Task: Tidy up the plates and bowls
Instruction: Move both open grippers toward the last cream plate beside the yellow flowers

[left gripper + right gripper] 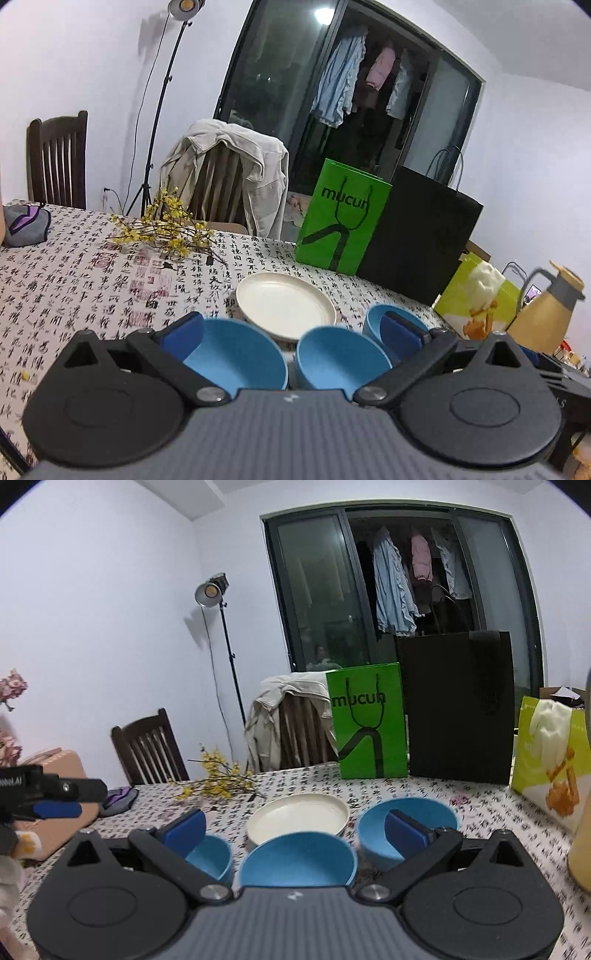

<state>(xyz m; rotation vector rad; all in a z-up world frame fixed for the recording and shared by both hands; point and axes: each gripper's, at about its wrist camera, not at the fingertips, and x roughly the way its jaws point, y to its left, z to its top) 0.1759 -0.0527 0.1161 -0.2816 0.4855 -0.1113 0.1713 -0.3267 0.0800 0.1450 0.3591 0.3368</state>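
Note:
Three blue bowls and one white plate sit on a table with a calligraphy-print cloth (pixel 74 288). In the left wrist view the plate (pixel 284 306) lies just beyond the left bowl (pixel 240 354) and middle bowl (pixel 340 362). The third bowl (pixel 371 321) is partly hidden by my right finger. My left gripper (pixel 293 332) is open above the near bowls, holding nothing. In the right wrist view my right gripper (pixel 295 830) is open too, over the middle bowl (pixel 299 860), with the other bowls (pixel 212 856) (pixel 373 834) on either side and the plate (pixel 295 818) behind. The left gripper (pixel 55 805) shows at the far left.
Behind the dishes stand a green paper bag (pixel 343 221), a black bag (pixel 417 240) and a yellow-green bag (pixel 476 295). A tan jug (pixel 546 314) stands at the right. Yellow flower twigs (pixel 166 229) and a grey pouch (pixel 26 225) lie at the left. Chairs line the far edge.

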